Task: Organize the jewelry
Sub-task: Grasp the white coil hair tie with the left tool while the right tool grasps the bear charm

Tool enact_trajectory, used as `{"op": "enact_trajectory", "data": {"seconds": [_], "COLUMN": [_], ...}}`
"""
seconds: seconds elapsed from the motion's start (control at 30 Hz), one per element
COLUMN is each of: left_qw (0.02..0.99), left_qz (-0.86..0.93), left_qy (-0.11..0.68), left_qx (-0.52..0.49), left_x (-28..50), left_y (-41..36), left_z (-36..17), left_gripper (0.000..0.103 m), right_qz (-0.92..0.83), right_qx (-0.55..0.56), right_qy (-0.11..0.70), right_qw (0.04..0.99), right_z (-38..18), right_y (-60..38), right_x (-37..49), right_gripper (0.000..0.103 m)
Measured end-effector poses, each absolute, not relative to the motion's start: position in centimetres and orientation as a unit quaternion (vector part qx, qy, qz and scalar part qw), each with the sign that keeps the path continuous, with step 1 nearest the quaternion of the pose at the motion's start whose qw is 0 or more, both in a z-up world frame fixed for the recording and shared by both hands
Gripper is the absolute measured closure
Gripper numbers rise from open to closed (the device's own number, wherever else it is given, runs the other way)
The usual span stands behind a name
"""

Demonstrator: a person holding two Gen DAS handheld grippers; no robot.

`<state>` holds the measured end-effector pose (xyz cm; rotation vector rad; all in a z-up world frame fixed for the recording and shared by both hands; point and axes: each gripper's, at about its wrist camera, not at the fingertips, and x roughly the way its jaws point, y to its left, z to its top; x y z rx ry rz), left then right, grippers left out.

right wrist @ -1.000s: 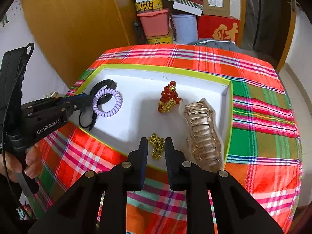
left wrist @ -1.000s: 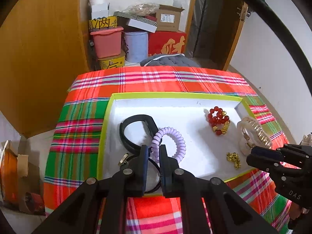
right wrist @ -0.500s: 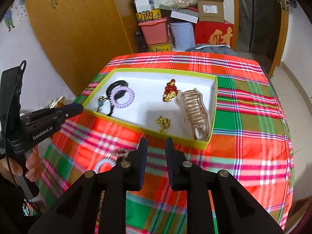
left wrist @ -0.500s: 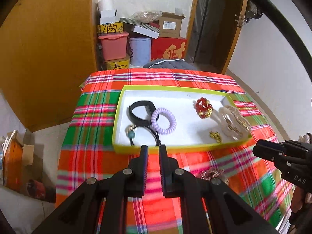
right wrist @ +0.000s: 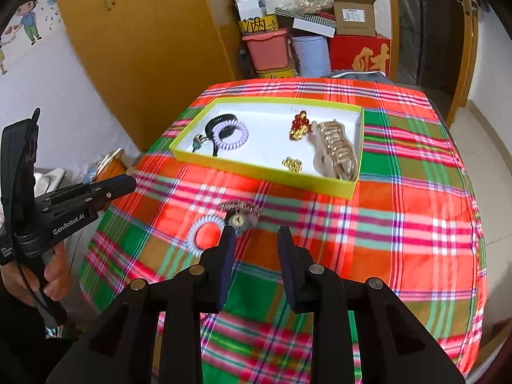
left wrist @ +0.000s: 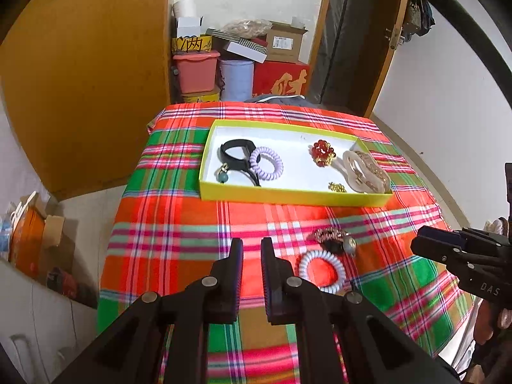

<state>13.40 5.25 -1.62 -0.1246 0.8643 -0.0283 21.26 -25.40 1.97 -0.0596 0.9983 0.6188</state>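
A counter under a red, green and white plaid cloth is standing before an orange wooden cabinet and a heap of stored boxes, one of them a red box bearing a large gold Chinese character, another a yellow tin with black characters. Well ahead of both tools a yellow-rimmed tray is lying on the cloth, holding a black band, a lilac coil hair tie, a red bead cluster, a small gold chain and a gold hair claw. The left hand-held gripper is hanging over bare cloth with its jaws nearly pressed together and nothing between them; its side is reading "GenRobot.AI" in the right wrist view. Just right of its tips a white coil hair tie is lying on the cloth, touching a dark sparkly ornament. The right hand-held gripper is spreading its jaws with only cloth between them, the ornament sitting just ahead of its left fingertip; "DAS" is showing on its body in the left wrist view.
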Motion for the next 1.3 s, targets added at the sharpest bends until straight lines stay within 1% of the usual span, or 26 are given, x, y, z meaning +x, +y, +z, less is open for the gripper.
{"op": "enact_trajectory", "data": {"seconds": [0.27,0.7,0.83,1.3], "left_qw": [0.904,0.898,0.896,0.886], "left_qz": [-0.01,-0.007,-0.004,-0.011], "left_qy": [0.421,0.433,0.435,0.451], "left_qx": [-0.072,-0.083,-0.087,-0.103], "left_x": [11.8,11.8,12.0,13.1], "left_y": [5.5,5.9,6.4,6.9], "left_z": [-1.8,-2.8,-3.1,-4.6], "left_gripper": [0.093,0.093,0.093,0.092], "right_qz": [0.293,0.306,0.311,0.324], "right_qx": [-0.024,-0.034,-0.04,-0.066], "right_qy": [0.474,0.485,0.493,0.508], "right_qw": [0.83,0.819,0.811,0.795], "right_z": [1.9,0.6,-0.4,-3.0], "right_y": [-25.7,-24.1,-23.1,-20.2], "right_x": [20.4,21.2,22.1,24.4], "right_gripper": [0.075,0.075,0.067,0.067]}}
